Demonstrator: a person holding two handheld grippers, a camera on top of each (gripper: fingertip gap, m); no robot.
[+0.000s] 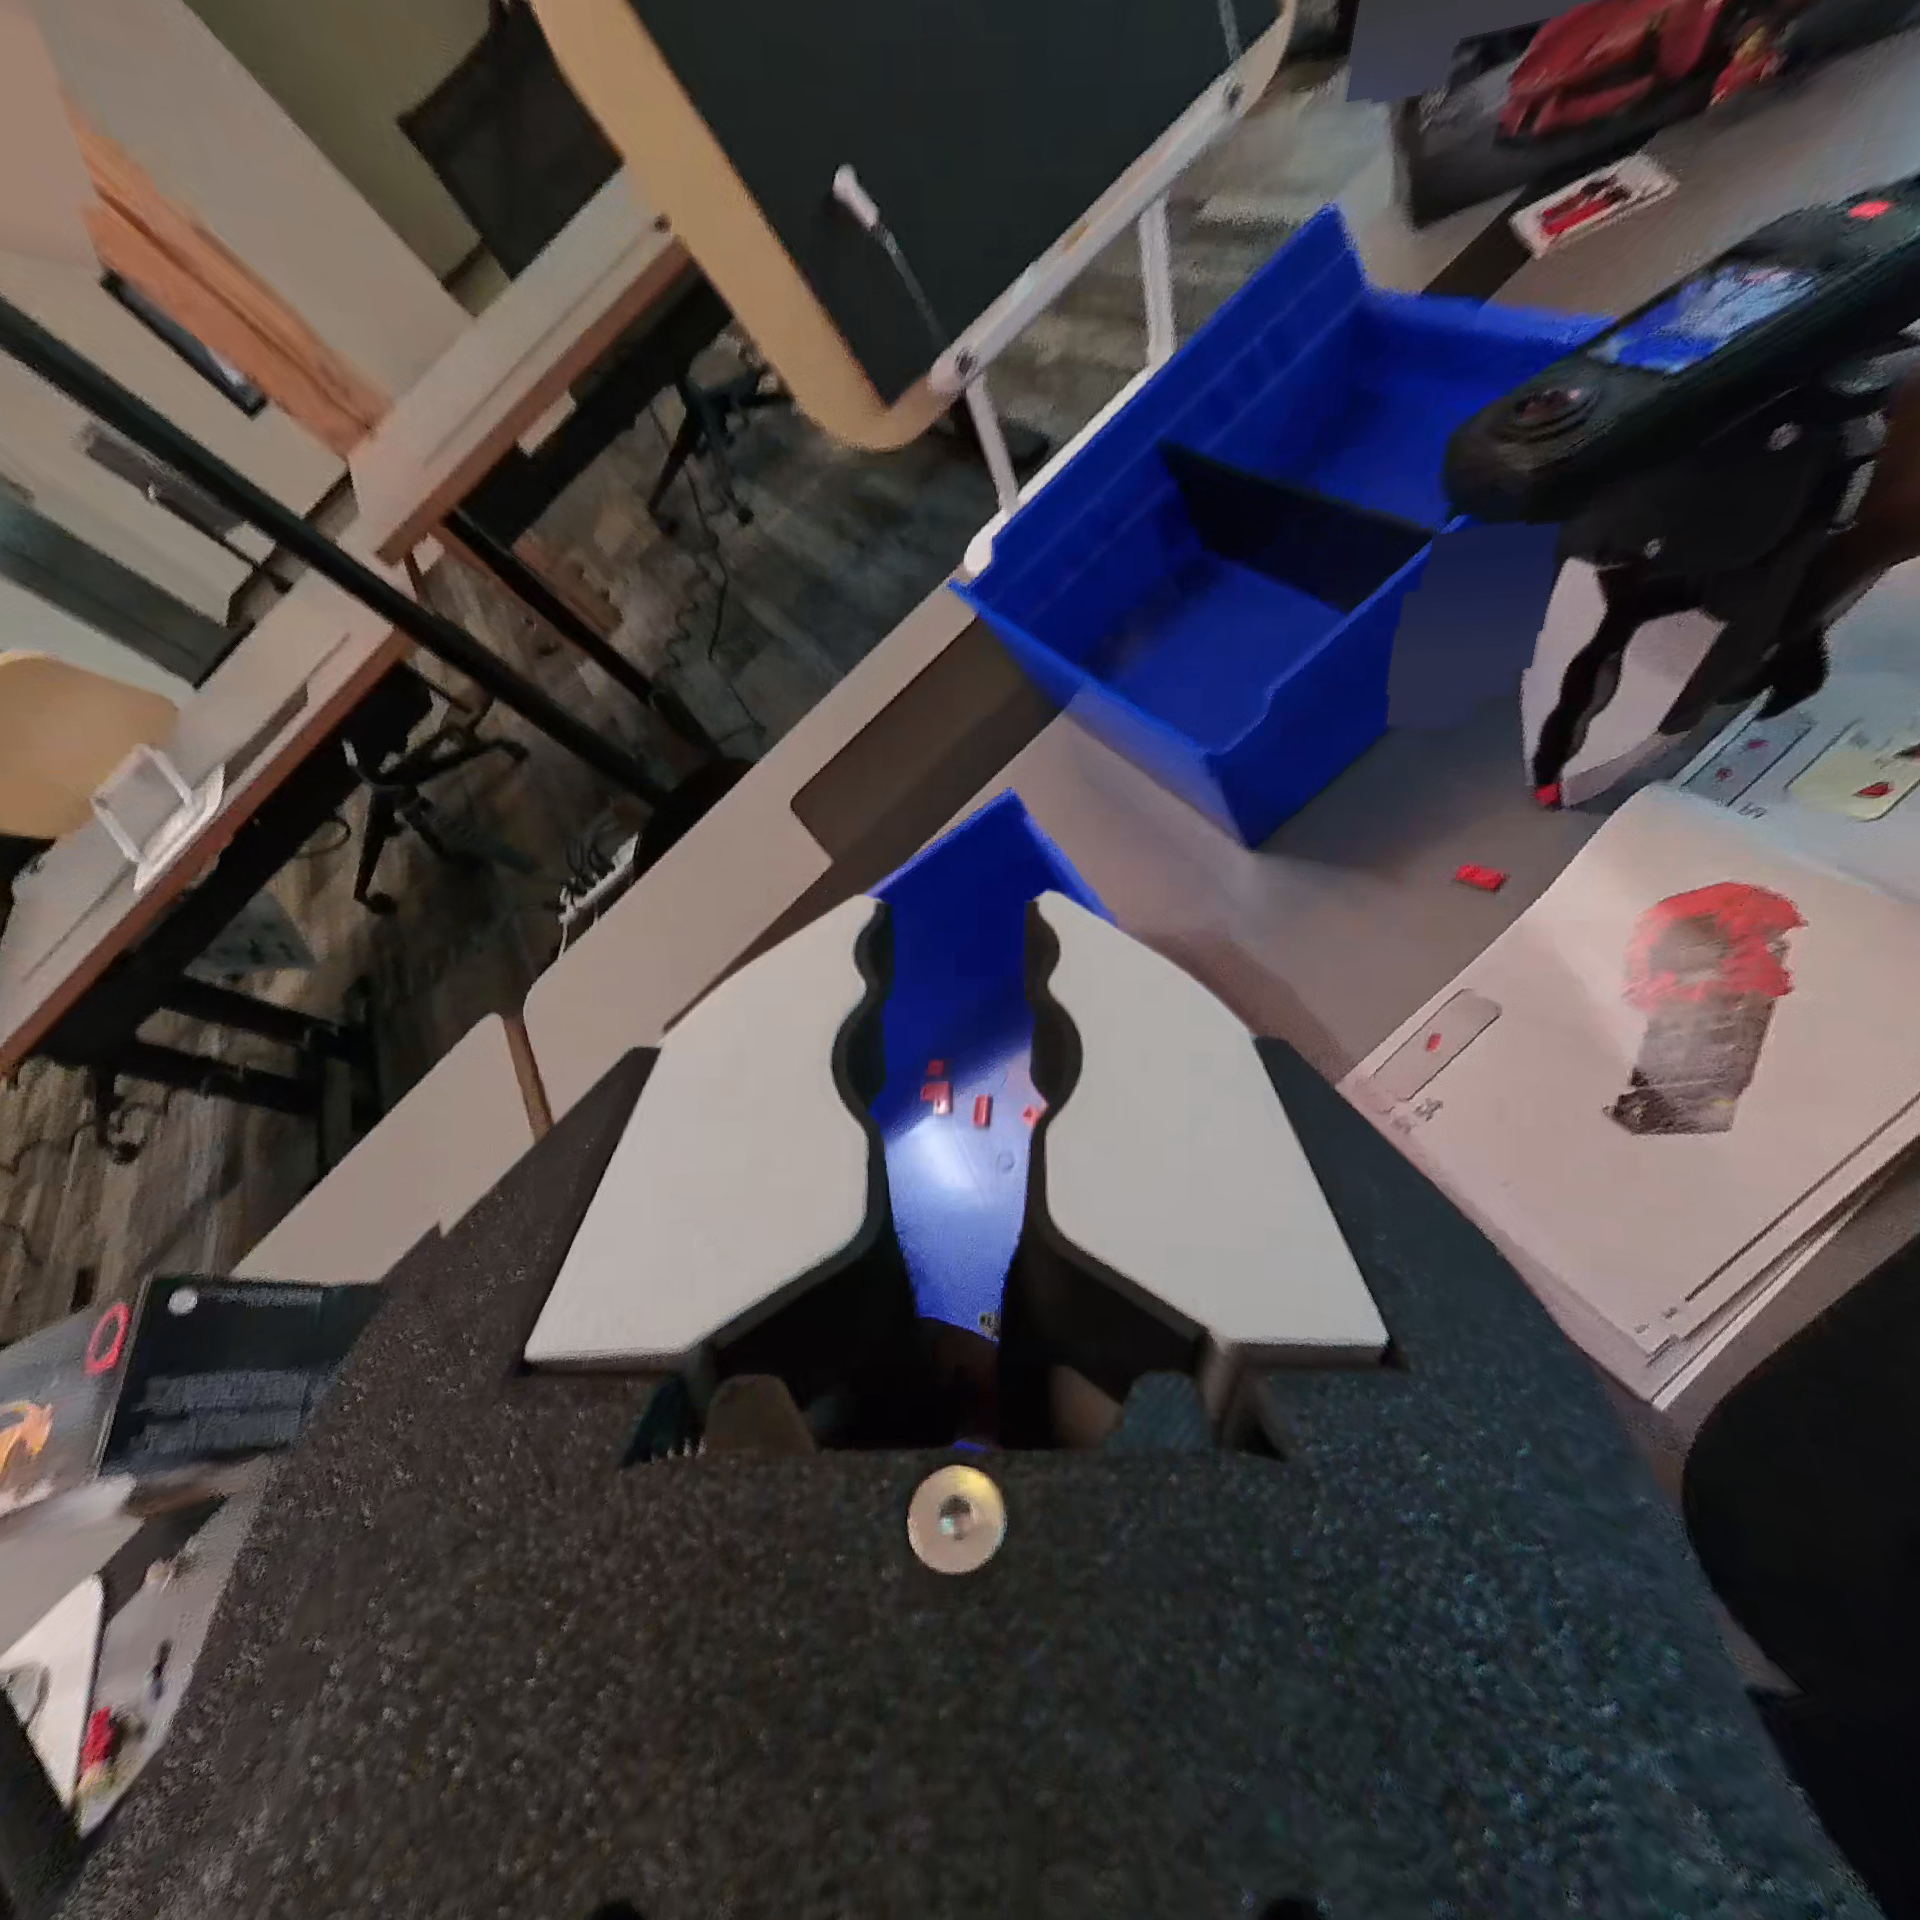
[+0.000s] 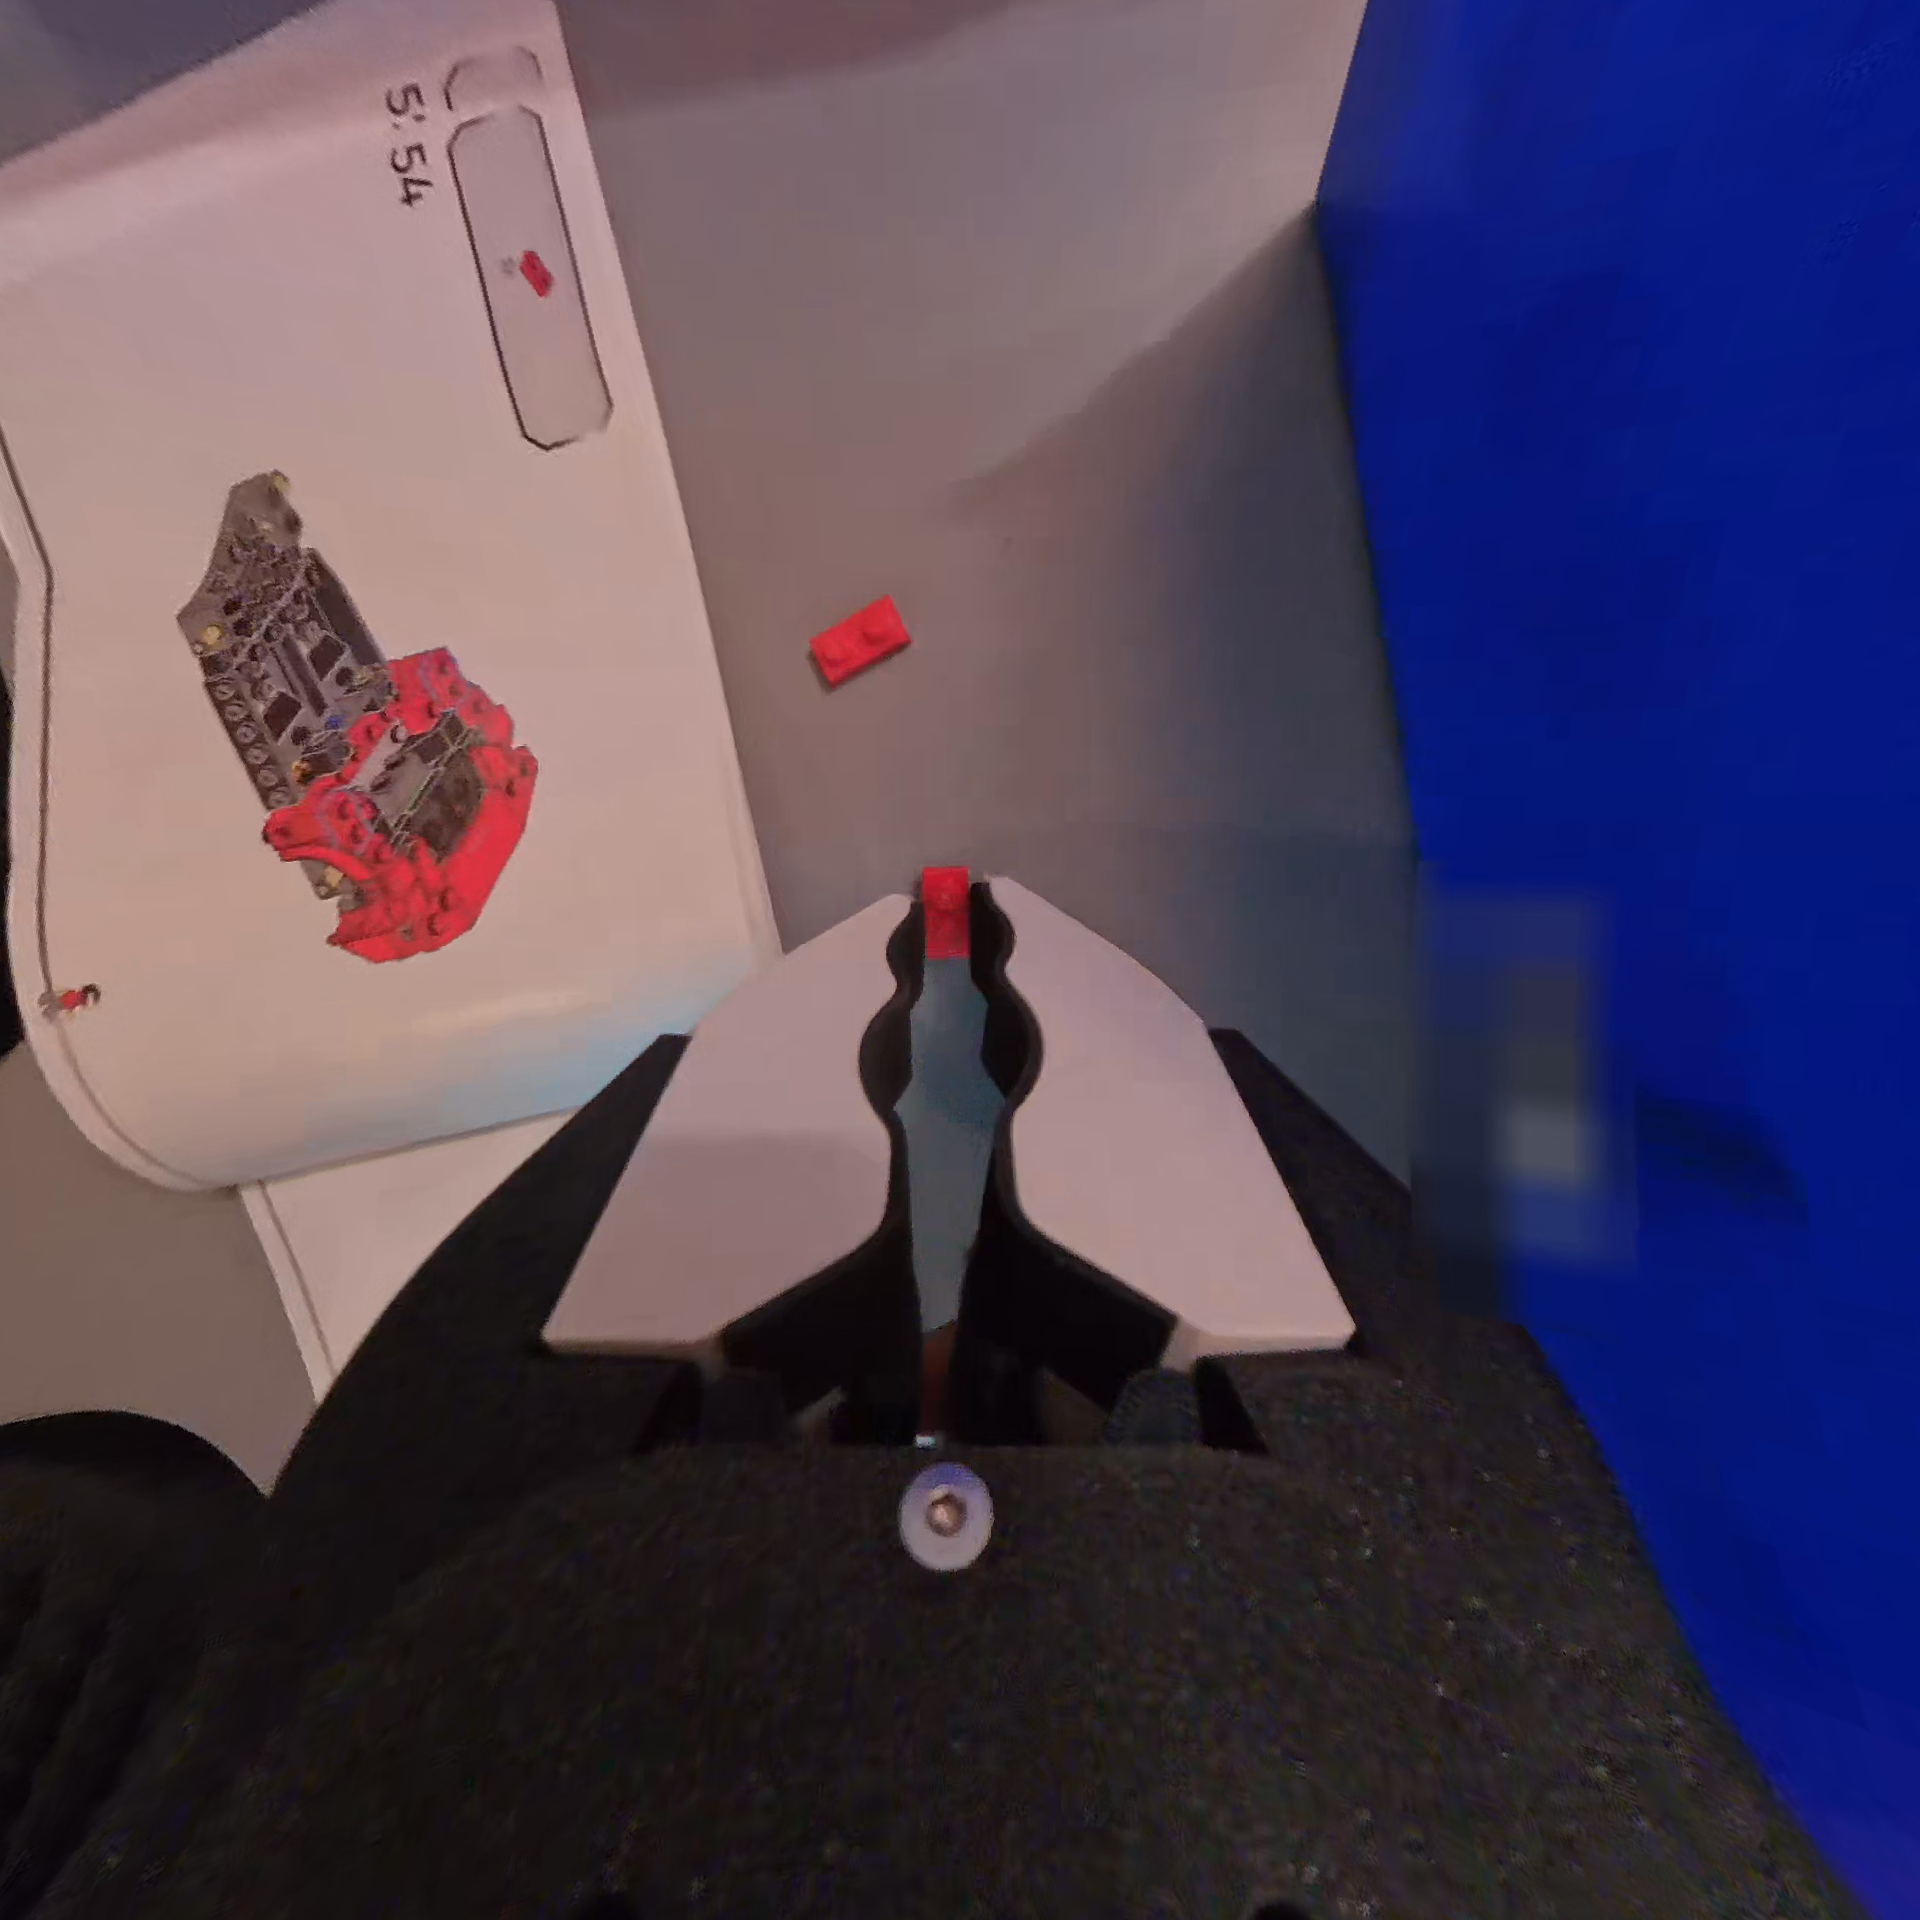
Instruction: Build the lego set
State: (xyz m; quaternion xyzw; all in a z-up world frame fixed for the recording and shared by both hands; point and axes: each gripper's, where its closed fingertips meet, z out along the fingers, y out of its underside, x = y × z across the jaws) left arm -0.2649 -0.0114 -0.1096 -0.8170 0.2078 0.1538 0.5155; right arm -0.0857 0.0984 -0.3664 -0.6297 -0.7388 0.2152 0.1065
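Between the tips of the right gripper (image 2: 948, 902), a small red plate (image 2: 945, 914) is being pinched, the jaws drawn almost together on its two sides so that only the plate's width is keeping them apart. Its long axis is running straight forward along the fingers, one end poking just past the tips, and it is hanging low over the grey table (image 2: 1039, 520), close beside the wall of a blue bin (image 2: 1610, 623) on the gripper's right. Ahead and slightly to the left, a second red plate (image 2: 861, 640) is lying flat on the table, studs up, near the edge of the open instruction booklet (image 2: 364, 416); its long axis is lying crosswise to the fingers, tilted a little. The coming move is probably turning on that mismatch: the held piece is pointing forward while the loose one is lying across, so joining them would call for a turn of the wrist. The right gripper is much the nearer of the two. The left gripper (image 1: 956, 925) is hovering well apart, its jaws partly open and holding nothing, looking down into another blue bin (image 1: 956, 1195) where several small red pieces (image 1: 961, 1101) are lying on the floor.
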